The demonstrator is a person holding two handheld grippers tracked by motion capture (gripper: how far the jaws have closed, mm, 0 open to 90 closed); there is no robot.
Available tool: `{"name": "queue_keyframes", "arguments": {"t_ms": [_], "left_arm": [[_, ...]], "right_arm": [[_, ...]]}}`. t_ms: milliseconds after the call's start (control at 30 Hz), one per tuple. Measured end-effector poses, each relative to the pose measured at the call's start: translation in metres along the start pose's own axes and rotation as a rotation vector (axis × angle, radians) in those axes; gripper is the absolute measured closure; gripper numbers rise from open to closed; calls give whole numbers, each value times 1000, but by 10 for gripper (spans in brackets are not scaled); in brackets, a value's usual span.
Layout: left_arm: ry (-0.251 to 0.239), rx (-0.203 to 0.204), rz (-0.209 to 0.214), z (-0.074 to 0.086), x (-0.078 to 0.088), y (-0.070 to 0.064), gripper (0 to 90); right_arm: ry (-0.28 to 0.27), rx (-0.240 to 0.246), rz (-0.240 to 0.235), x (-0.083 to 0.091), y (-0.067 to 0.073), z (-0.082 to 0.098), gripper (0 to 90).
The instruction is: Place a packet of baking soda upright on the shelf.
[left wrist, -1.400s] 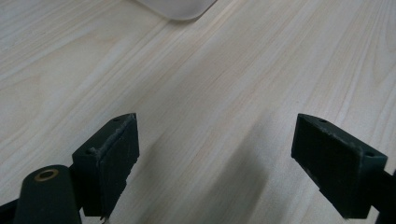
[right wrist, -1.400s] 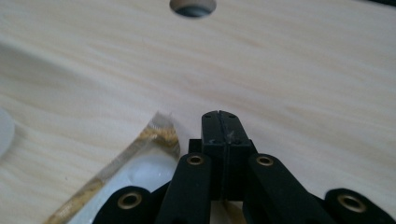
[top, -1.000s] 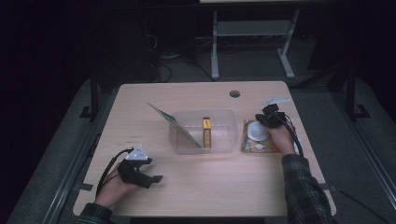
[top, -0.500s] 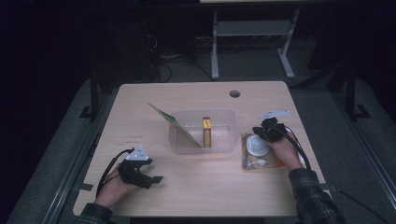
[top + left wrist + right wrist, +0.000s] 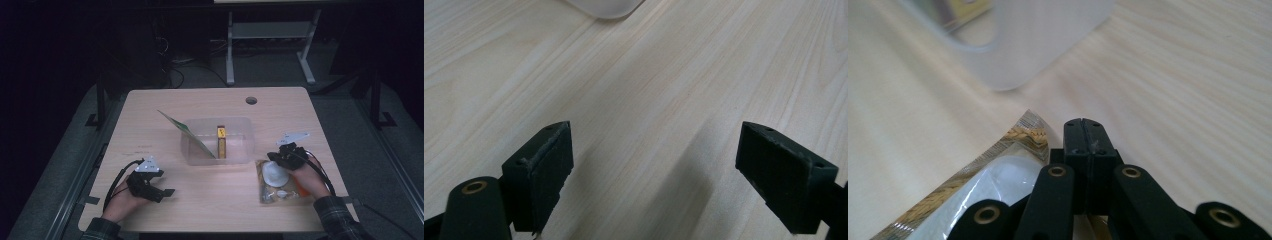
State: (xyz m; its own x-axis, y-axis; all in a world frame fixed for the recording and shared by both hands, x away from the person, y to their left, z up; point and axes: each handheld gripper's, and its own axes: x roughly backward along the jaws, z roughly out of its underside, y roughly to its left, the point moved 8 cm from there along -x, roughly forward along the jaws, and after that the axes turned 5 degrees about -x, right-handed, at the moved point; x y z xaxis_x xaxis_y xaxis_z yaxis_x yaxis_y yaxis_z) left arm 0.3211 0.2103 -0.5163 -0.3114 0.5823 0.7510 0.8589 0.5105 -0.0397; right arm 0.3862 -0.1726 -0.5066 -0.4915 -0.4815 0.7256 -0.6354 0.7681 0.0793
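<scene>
Right gripper (image 5: 1083,131) closed, packet (image 5: 998,175) under it, just beside bin (image 5: 216,150).

Dim, dark-edged high view; brighter gripper views blur with distance.

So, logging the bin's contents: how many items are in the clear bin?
2: a green card leaning out over the clear bin's left rim, and a yellow packet standing near its middle. Smaller items may be hidden.

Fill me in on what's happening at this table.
A person works with a gripper in each hand. The right gripper, fingers shut, is at the top edge of a clear snack packet lying beside the clear plastic bin, which holds a yellow bar and a green card. The left gripper rests open on the table.
</scene>
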Motion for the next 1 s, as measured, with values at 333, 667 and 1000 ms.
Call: {"name": "queue_keyframes", "arguments": {"t_ms": [333, 667, 1000], "left_arm": [[6, -9, -1, 0, 0, 0, 148], [7, -13, 8, -1, -3, -3, 148], [6, -8, 11, -1, -4, -3, 148]], "right_arm": [[-60, 11, -59, 39, 23, 12, 877], [55, 72, -159, 41, 46, 47, 894], [43, 119, -255, 30, 66, 38, 895]]}}
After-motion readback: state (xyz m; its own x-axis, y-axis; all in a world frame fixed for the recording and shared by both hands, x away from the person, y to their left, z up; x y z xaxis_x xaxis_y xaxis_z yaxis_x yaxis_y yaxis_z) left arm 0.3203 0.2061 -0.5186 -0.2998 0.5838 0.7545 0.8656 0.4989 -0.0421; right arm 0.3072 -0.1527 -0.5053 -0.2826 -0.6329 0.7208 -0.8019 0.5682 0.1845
